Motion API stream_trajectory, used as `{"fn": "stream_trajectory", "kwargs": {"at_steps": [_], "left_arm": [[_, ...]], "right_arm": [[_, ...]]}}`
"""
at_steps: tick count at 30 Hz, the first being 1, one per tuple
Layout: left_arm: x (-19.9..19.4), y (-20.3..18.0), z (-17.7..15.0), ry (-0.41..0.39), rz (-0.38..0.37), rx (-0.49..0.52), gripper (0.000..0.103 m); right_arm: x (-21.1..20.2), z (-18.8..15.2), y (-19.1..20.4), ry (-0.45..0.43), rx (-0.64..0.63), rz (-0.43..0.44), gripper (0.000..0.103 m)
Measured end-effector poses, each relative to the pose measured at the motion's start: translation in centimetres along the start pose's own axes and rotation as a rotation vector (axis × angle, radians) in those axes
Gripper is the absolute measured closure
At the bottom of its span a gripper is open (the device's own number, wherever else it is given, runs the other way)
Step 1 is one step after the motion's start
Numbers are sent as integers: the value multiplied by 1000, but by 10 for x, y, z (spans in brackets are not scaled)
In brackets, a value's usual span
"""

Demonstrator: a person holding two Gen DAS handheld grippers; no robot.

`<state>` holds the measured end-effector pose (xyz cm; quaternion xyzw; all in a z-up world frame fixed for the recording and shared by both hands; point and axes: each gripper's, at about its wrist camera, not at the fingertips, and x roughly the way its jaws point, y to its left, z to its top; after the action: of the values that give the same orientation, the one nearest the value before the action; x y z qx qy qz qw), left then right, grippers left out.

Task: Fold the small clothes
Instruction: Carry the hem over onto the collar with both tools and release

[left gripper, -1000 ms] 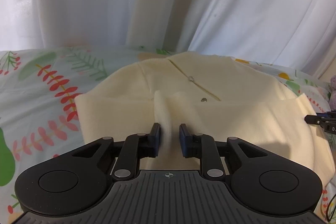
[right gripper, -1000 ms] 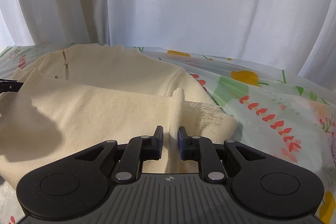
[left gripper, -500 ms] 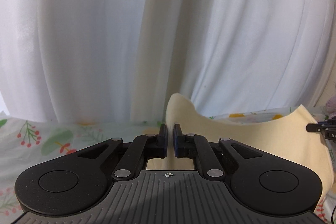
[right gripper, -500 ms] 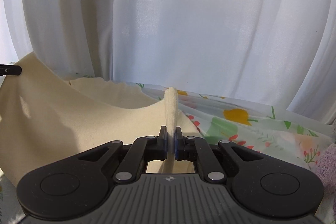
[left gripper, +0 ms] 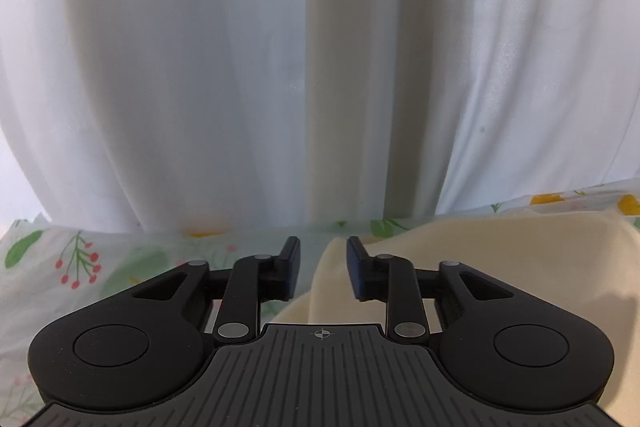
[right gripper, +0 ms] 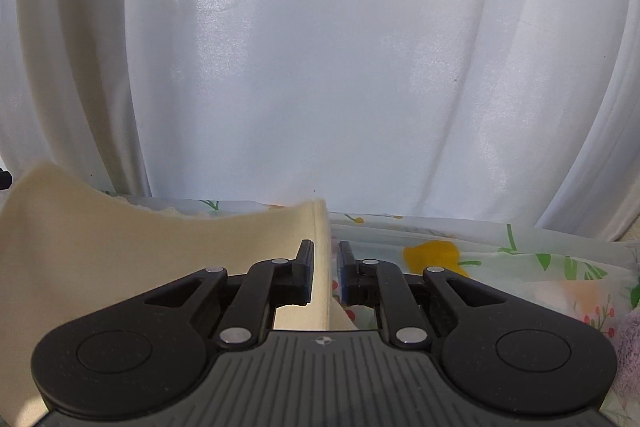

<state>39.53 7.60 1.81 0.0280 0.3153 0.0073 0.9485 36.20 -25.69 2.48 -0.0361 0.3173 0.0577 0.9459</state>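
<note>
Release of the folded edge

Left gripper (left gripper: 320, 263) has its jaws parted, with the cream garment (left gripper: 460, 259) edge loose between them. Right gripper (right gripper: 324, 271) is opened narrowly around the other corner, seemingly not pinching. The garment lies on the floral sheet (left gripper: 80, 267) before the white curtain (right gripper: 320, 67). I would withdraw both straight back, so the fold does not drag.
</note>
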Motion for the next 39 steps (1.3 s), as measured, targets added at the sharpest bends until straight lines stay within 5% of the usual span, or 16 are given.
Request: {"fn": "stream_trajectory", "kwargs": {"at_steps": [1, 6, 12, 14, 16, 22, 24, 39], "left_arm": [[-4, 4, -5, 13, -19, -16, 57], [-40, 27, -55, 119, -124, -88, 50], [-72, 38, -97, 150, -161, -178, 51], [-75, 36, -99, 152, -156, -176, 53], [-76, 32, -98, 146, -162, -165, 54], [-61, 25, -104, 159, -183, -170, 76], [-62, 26, -101, 165, -173, -187, 92], [-90, 37, -84, 159, -139, -173, 94]], "right_arm": [[-11, -9, -3, 0, 6, 24, 67], [-52, -64, -10, 63, -6, 83, 51], [-75, -122, -10, 143, 111, 123, 49], [-74, -129, -8, 162, 147, 127, 54], [-69, -130, -10, 183, 196, 146, 78], [-75, -133, -4, 178, 178, 106, 93], [-77, -131, -4, 176, 181, 108, 96], [-86, -119, -8, 125, 139, 30, 98]]}}
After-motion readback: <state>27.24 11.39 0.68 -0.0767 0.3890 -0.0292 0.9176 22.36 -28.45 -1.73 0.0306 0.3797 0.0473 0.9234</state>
